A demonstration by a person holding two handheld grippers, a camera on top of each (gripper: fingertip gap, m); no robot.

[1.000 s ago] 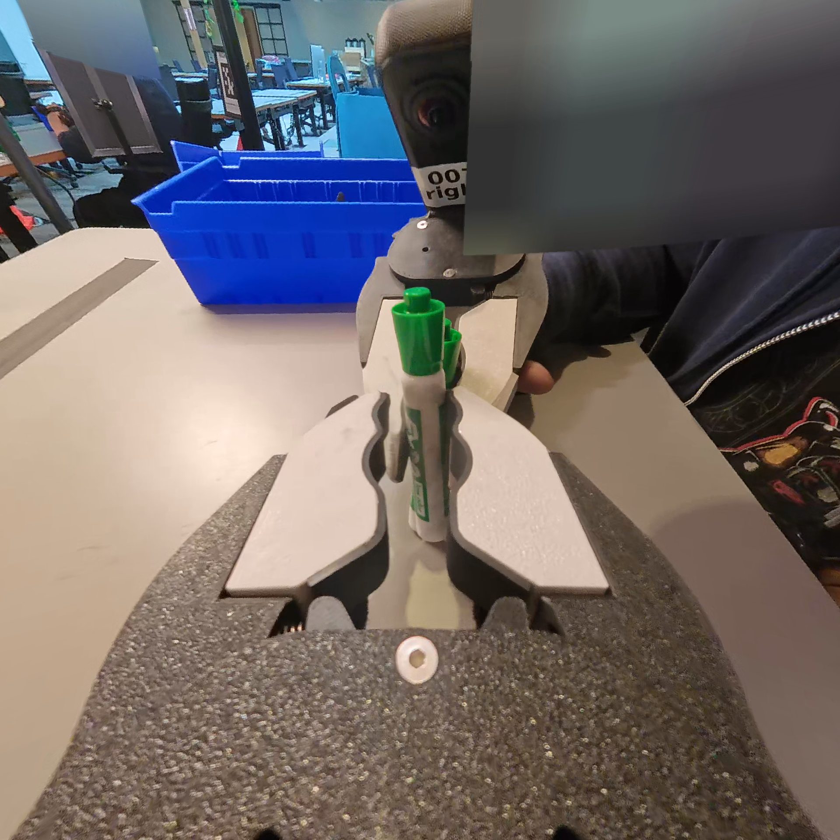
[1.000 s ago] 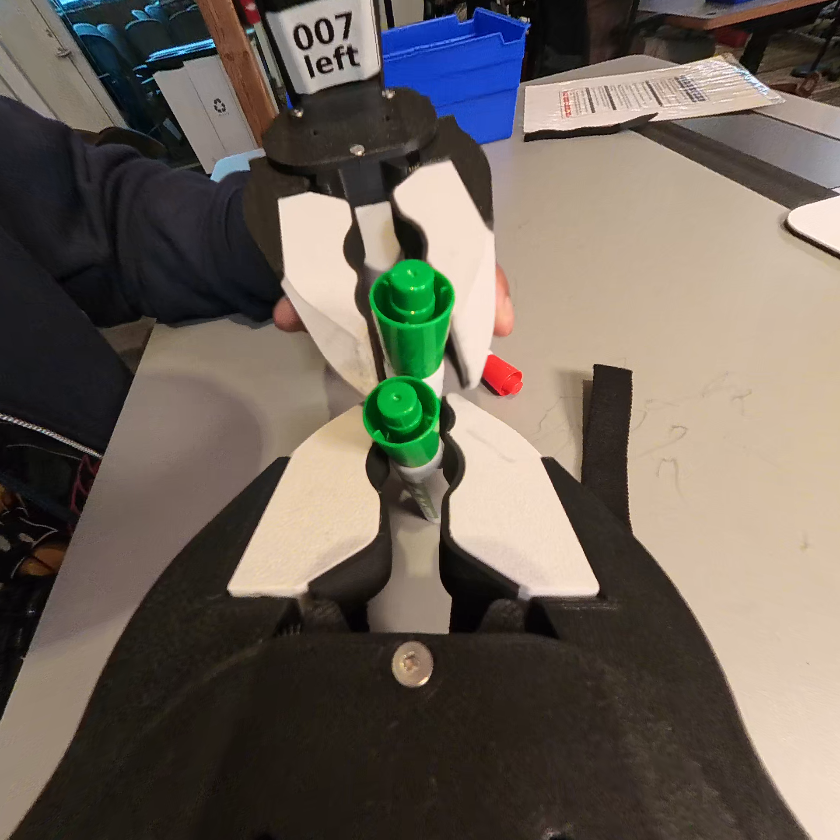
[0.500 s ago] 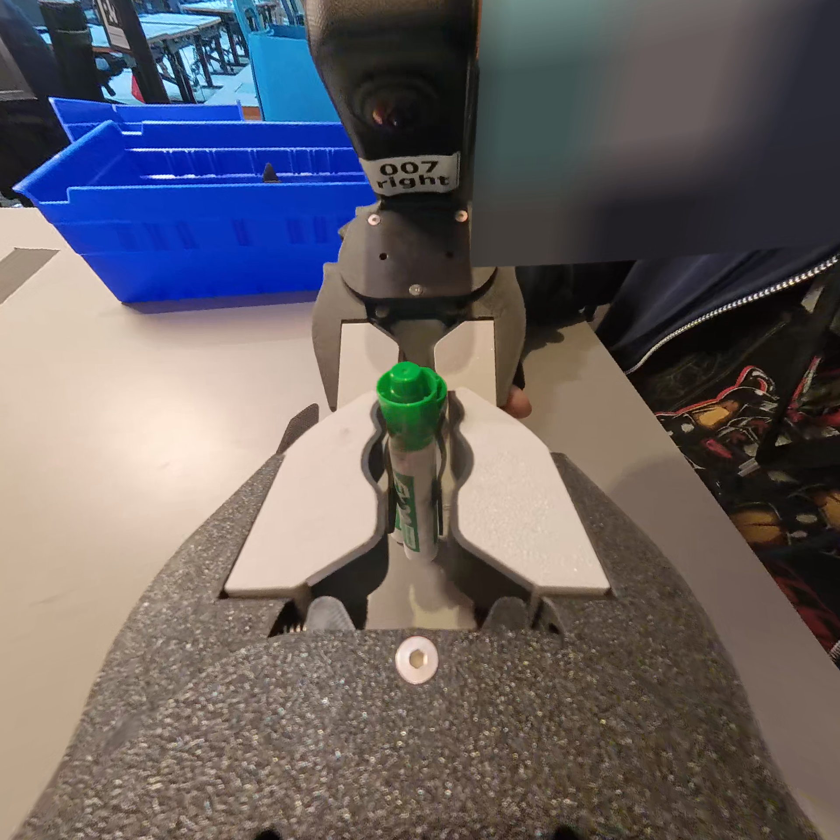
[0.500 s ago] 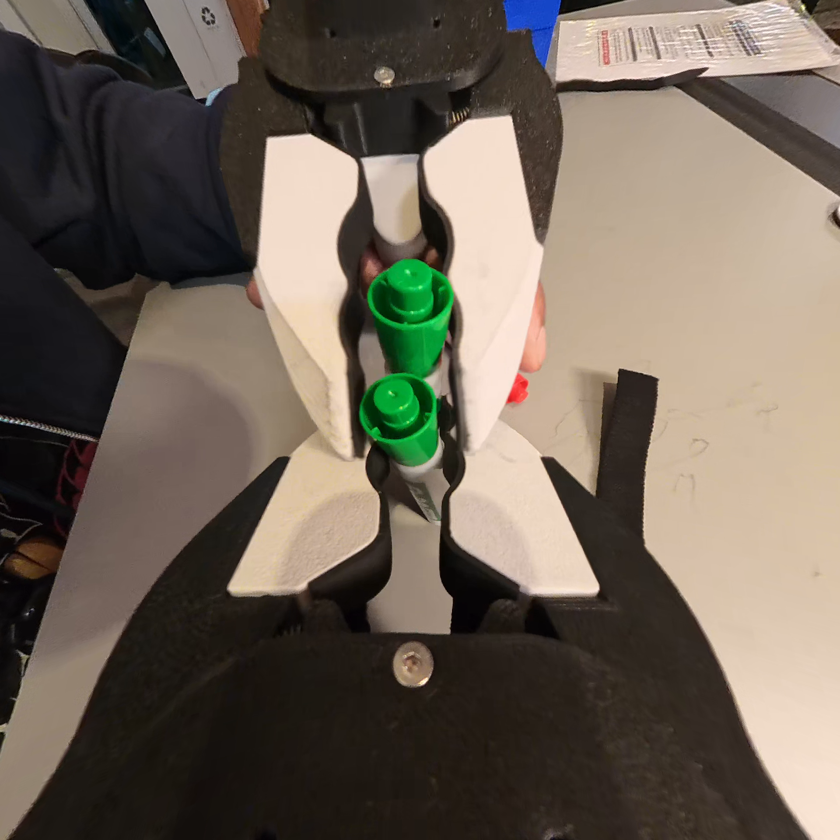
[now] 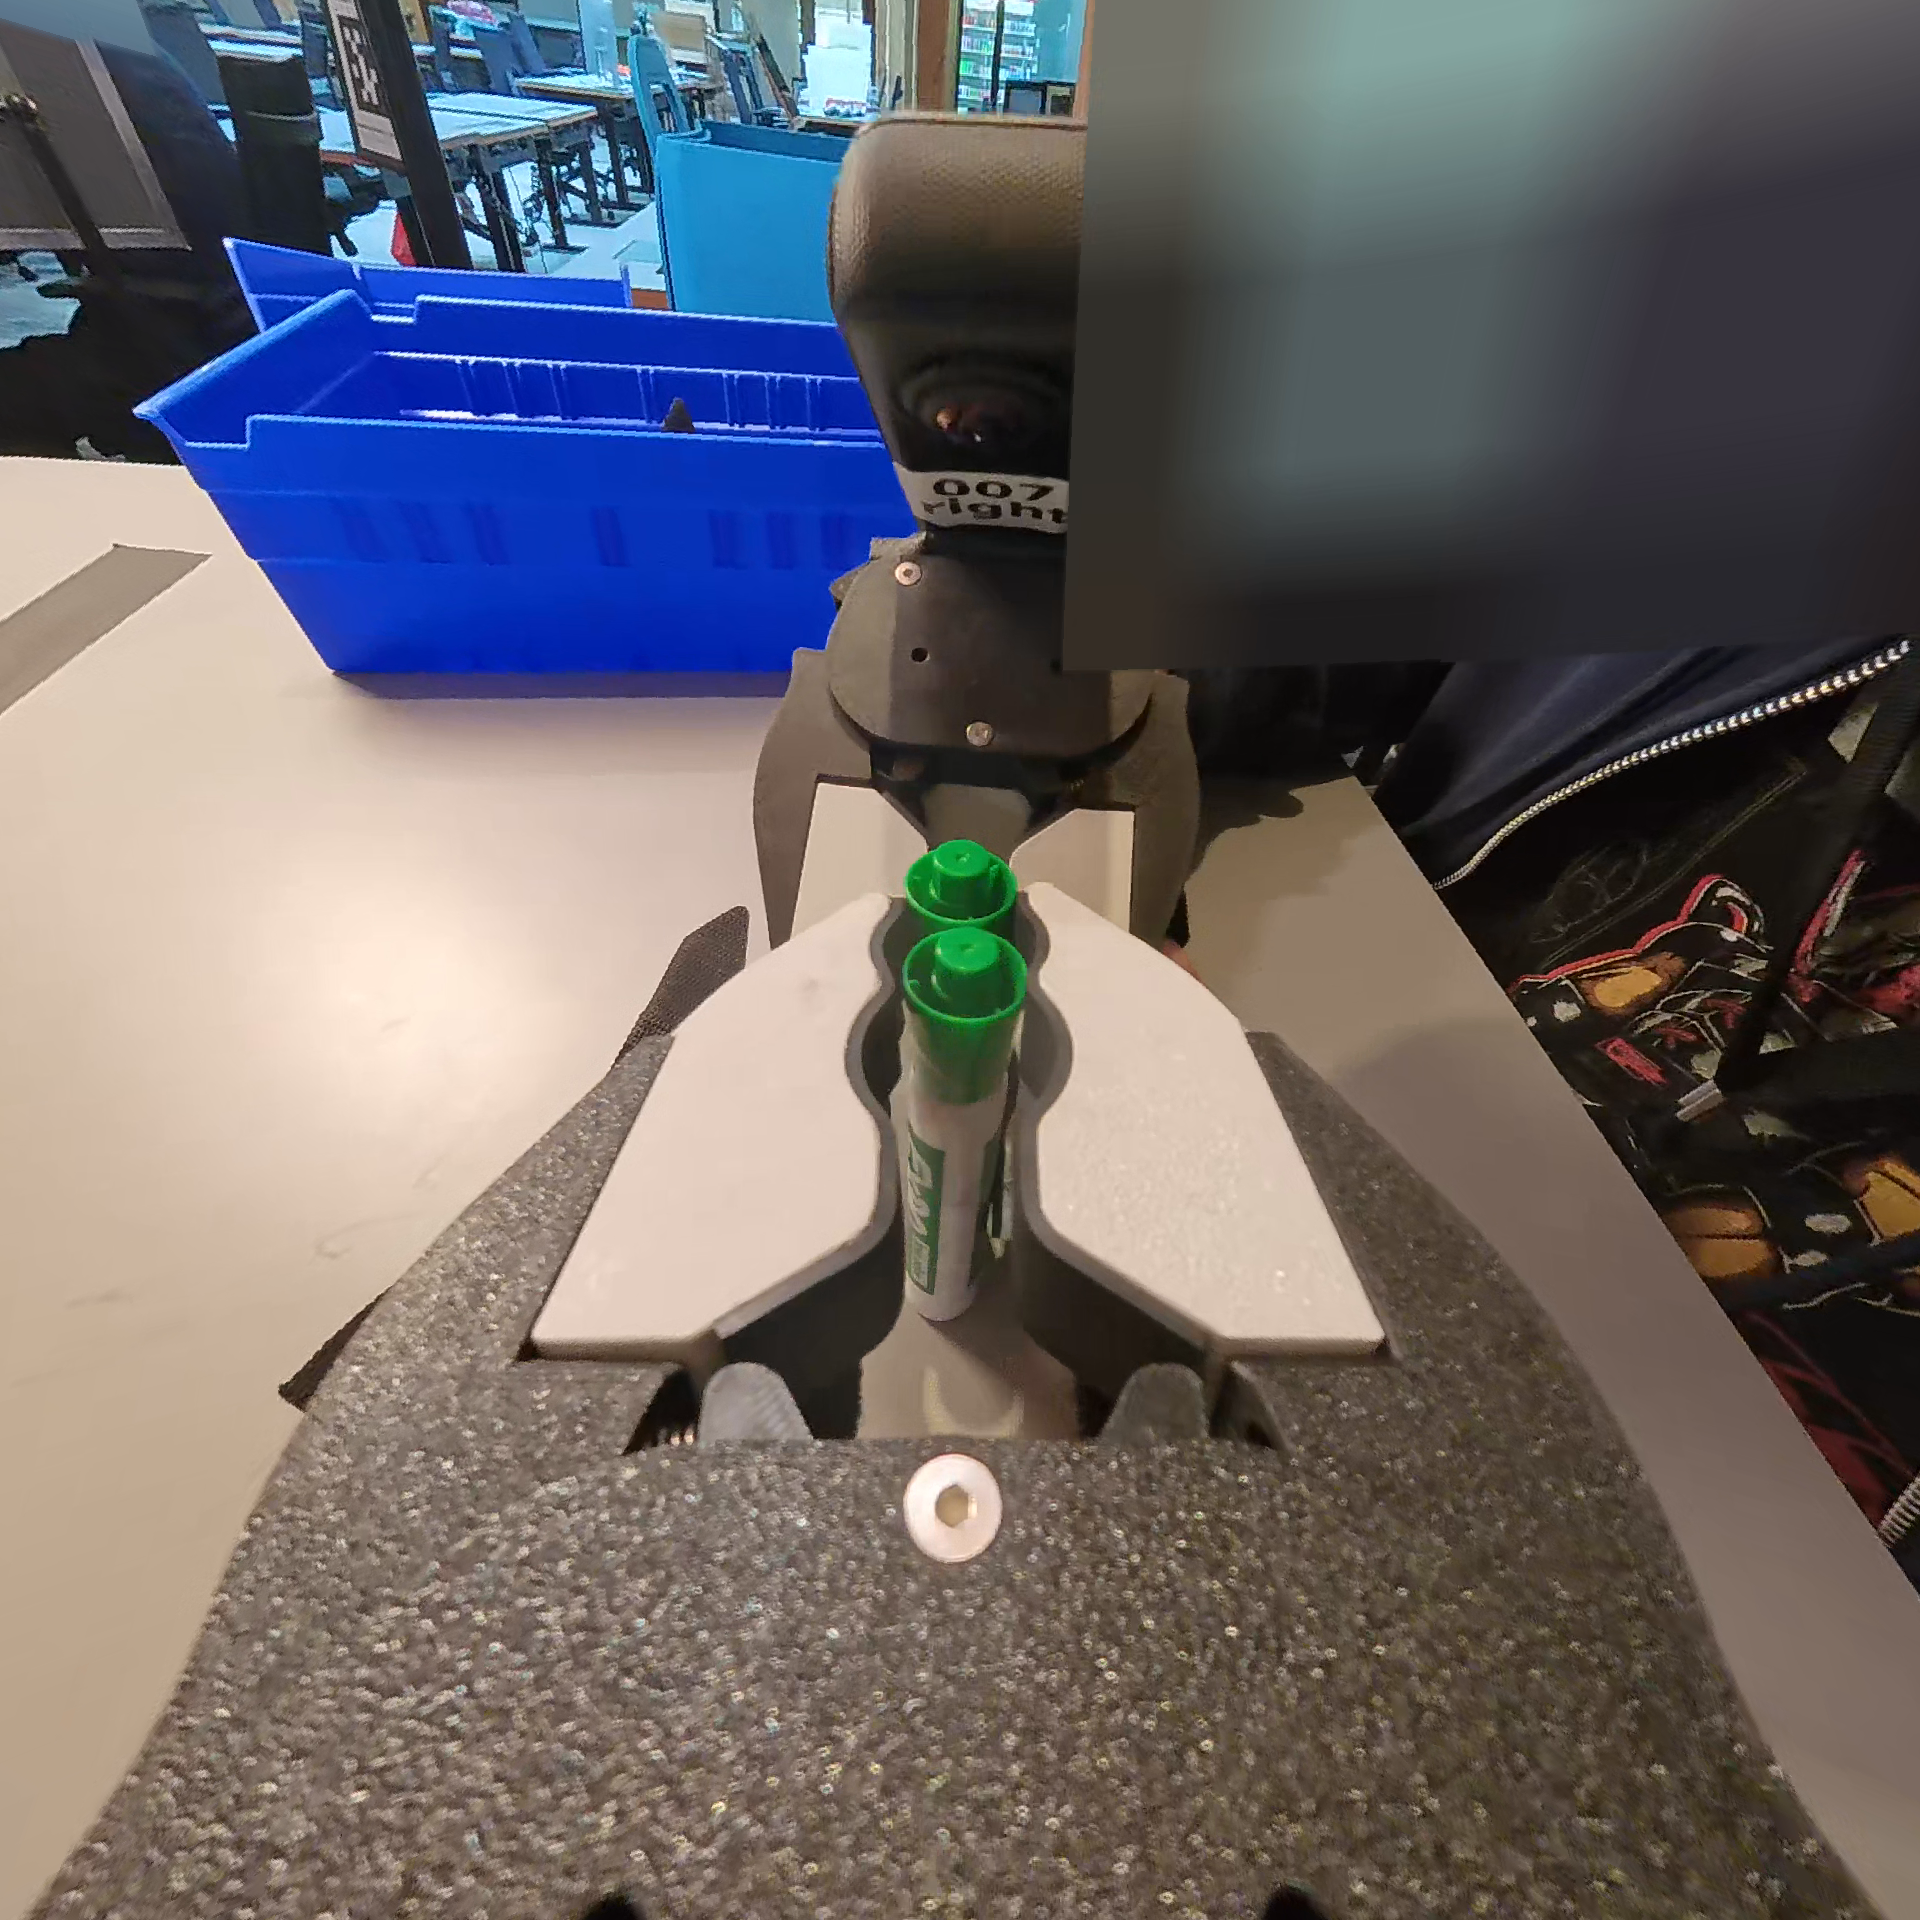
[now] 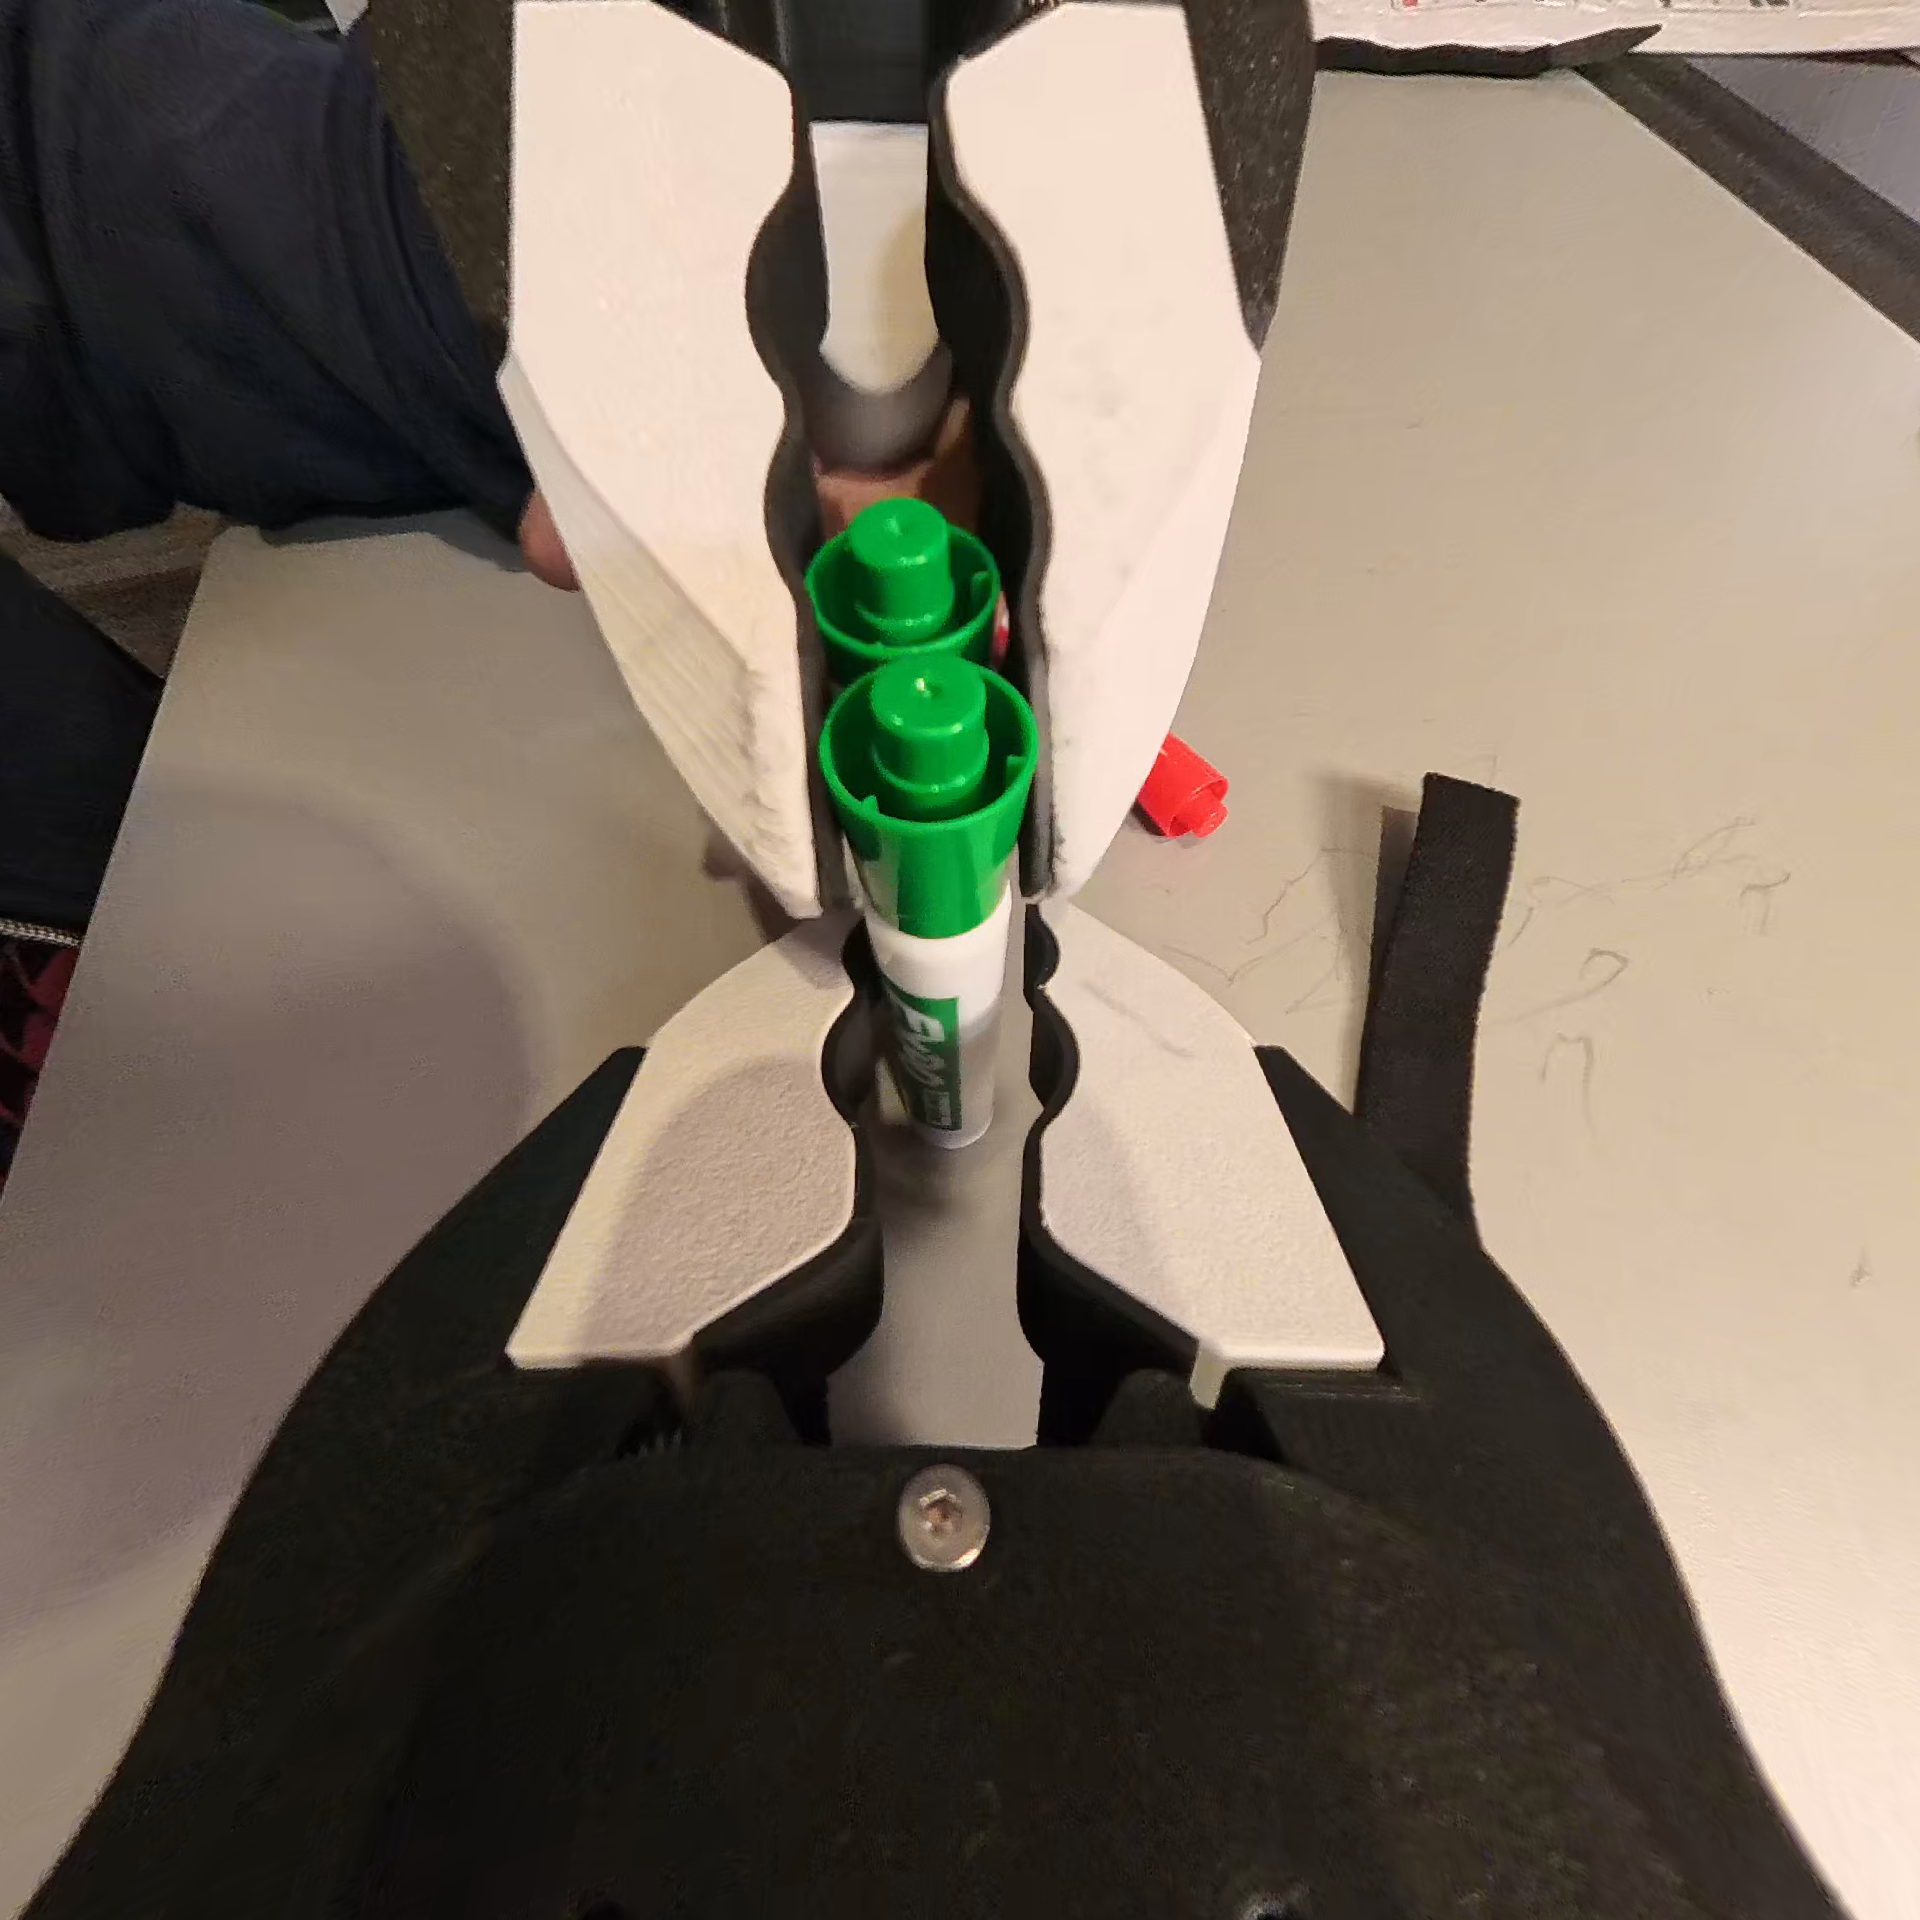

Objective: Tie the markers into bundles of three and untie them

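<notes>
Markers sit upright at the middle of both views, but the largest thing is the pale counter (image 6: 1558, 520) under everything, scuffed with faint pen lines. At its far side stands a blue bin (image 5: 520, 540). The left tool (image 5: 961, 1023) and right tool (image 6: 940, 997) face each other tip to tip above the counter edge. A black strap (image 6: 1439, 935) lies flat on the counter to the right of the right tool. The left tool is clamped around one green-capped marker (image 5: 951, 1164), cap up. The right tool grips a second green-capped marker (image 6: 930, 935) the same way, and the two caps stand just beside each other, one behind the other. A red-capped marker (image 6: 1179, 784) lies on the counter, mostly hidden behind the left tool's fingers (image 6: 665, 520).
</notes>
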